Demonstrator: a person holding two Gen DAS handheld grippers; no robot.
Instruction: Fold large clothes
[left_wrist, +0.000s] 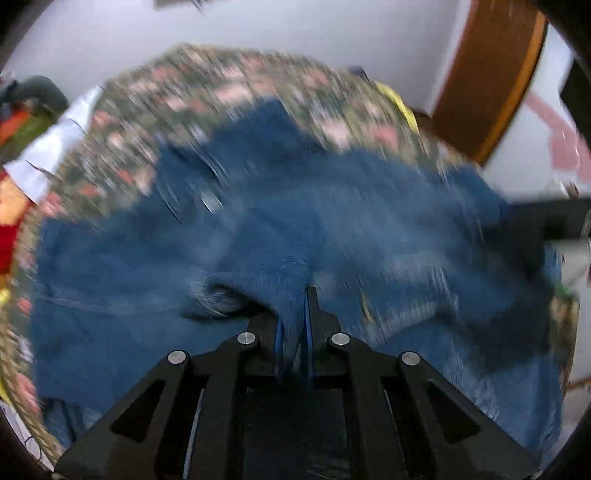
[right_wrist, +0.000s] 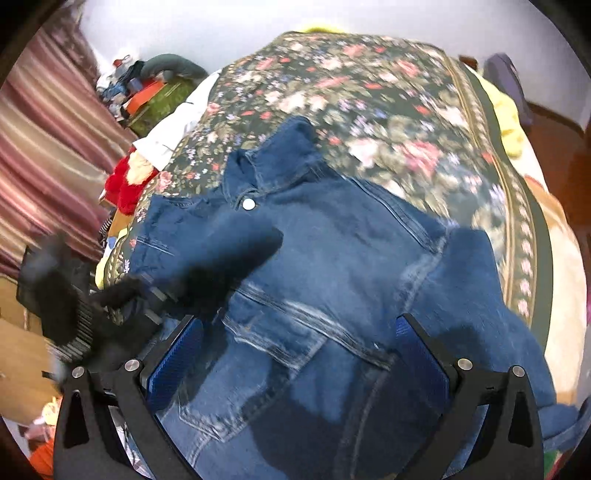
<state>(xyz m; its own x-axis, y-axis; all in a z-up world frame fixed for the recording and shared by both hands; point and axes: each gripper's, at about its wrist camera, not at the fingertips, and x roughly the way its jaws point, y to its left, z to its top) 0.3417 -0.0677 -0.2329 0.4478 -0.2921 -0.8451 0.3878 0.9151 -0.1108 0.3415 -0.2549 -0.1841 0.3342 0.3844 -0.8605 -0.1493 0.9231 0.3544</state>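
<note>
White wall and a wooden door frame (left_wrist: 491, 74) edge my left wrist view, and below them a floral bedspread (left_wrist: 221, 85) covers the bed, all of it smeared by blur. On the bedspread lies the denim jacket (left_wrist: 258, 229). My left gripper (left_wrist: 293, 321) has its fingers (left_wrist: 320, 314) clenched on a raised fold of that denim, which bunches up between them. To do this well I judge I should keep the pinch firm, lift just enough to clear the rest of the cloth, and carry the fold straight across so that the edge lands square.

Striped curtains (right_wrist: 48, 147) and a heap of clothes (right_wrist: 147, 88) fill the left of the right wrist view; the floral bedspread (right_wrist: 388, 110) runs behind. The denim jacket (right_wrist: 332, 258) lies spread on the bed, collar and a metal button (right_wrist: 249, 204) towards the far side, a chest pocket (right_wrist: 280, 332) nearer. My right gripper (right_wrist: 299, 350) hovers over it, its fingers (right_wrist: 177, 358) spread wide and grasping nothing. The dark blurred shape at left looks like my other gripper, though I cannot be sure. I would use this free hand to press the body flat along the crease while the fold comes over.
</note>
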